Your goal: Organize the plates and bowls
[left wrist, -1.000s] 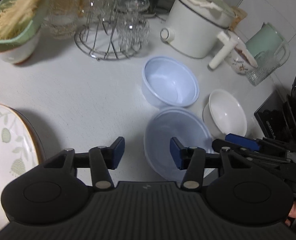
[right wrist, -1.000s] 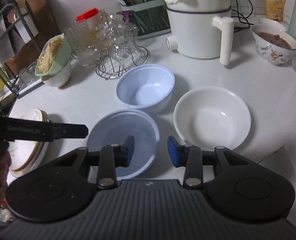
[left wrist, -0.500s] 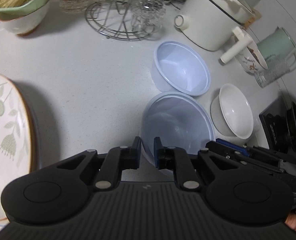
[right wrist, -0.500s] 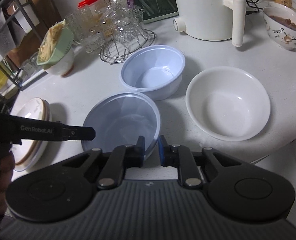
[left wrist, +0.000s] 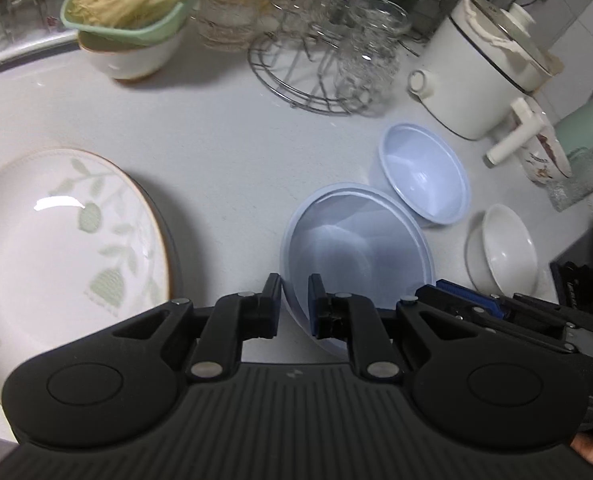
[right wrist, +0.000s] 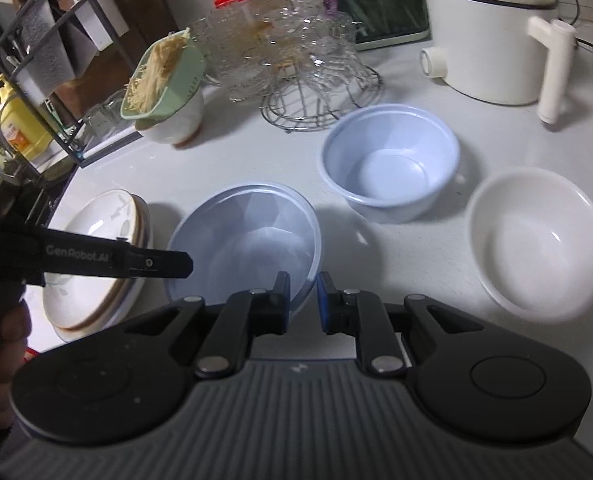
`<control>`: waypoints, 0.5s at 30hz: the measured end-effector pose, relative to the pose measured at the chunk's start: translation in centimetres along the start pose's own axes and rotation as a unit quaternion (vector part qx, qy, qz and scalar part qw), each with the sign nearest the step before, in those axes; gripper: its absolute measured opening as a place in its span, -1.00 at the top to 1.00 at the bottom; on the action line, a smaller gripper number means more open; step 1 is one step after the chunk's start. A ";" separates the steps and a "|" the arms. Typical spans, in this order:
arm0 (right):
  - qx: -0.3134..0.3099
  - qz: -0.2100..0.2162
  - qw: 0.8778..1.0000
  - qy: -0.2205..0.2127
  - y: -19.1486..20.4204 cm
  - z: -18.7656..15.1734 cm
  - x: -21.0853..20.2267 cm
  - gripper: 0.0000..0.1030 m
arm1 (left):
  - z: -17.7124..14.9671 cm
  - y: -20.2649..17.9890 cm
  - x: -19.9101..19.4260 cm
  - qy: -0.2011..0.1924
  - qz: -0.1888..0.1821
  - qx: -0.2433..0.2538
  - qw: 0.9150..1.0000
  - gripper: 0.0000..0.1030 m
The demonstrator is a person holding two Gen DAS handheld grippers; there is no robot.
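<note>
A large pale blue plastic bowl (left wrist: 356, 248) (right wrist: 248, 236) is held by both grippers. My left gripper (left wrist: 293, 300) is shut on its left rim. My right gripper (right wrist: 302, 298) is shut on its right rim. A smaller blue bowl (left wrist: 424, 178) (right wrist: 390, 162) stands behind it. A white bowl (left wrist: 506, 250) (right wrist: 536, 240) sits to the right. Leaf-patterned plates (left wrist: 56, 248) (right wrist: 96, 264) are stacked at the left.
A wire rack of glassware (right wrist: 308, 68), a white electric pot (left wrist: 484, 80) (right wrist: 492, 28), a green strainer of noodles on a white bowl (left wrist: 132, 16) (right wrist: 164, 80) and a floral bowl (left wrist: 544, 152) stand at the back. A dark rack (right wrist: 44, 60) is at the far left.
Both grippers closed from open onto the large blue bowl's rim, then lifted and shifted it left toward the plates, away from the smaller bowl.
</note>
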State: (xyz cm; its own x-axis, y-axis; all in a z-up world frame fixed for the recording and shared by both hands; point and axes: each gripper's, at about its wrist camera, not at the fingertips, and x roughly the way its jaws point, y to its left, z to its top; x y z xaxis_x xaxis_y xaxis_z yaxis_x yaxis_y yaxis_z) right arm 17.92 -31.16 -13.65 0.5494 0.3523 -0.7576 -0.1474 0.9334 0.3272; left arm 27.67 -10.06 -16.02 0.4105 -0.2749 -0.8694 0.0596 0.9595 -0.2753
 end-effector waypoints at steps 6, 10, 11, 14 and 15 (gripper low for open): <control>-0.025 -0.004 1.000 0.009 1.3 1.1 1.2 0.66 | 0.6 1.1 0.2 -0.012 0.013 -0.019 1.000 0.70; -0.021 -0.009 1.000 0.011 1.4 1.0 1.8 0.66 | 0.4 1.6 0.6 -0.001 0.009 -0.025 1.000 0.69; -0.020 -0.009 1.000 0.012 1.4 0.8 1.9 0.67 | 0.3 1.6 0.7 0.002 0.013 -0.022 1.000 0.68; -0.021 -0.005 1.000 0.012 1.6 0.4 2.2 0.66 | 0.1 1.6 1.2 0.014 0.023 -0.017 1.000 0.66; -0.021 -0.004 1.000 0.013 1.6 0.4 2.3 0.66 | 0.2 1.7 1.2 0.016 0.025 -0.019 0.999 0.59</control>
State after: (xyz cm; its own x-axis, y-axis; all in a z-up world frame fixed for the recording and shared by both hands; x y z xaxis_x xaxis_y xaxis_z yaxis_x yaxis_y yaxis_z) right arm 19.27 -28.88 -14.70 0.5288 0.3451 -0.7754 -0.1771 0.9384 0.2969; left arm 28.40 -8.77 -17.42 0.3830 -0.2300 -0.8946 0.0062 0.9691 -0.2465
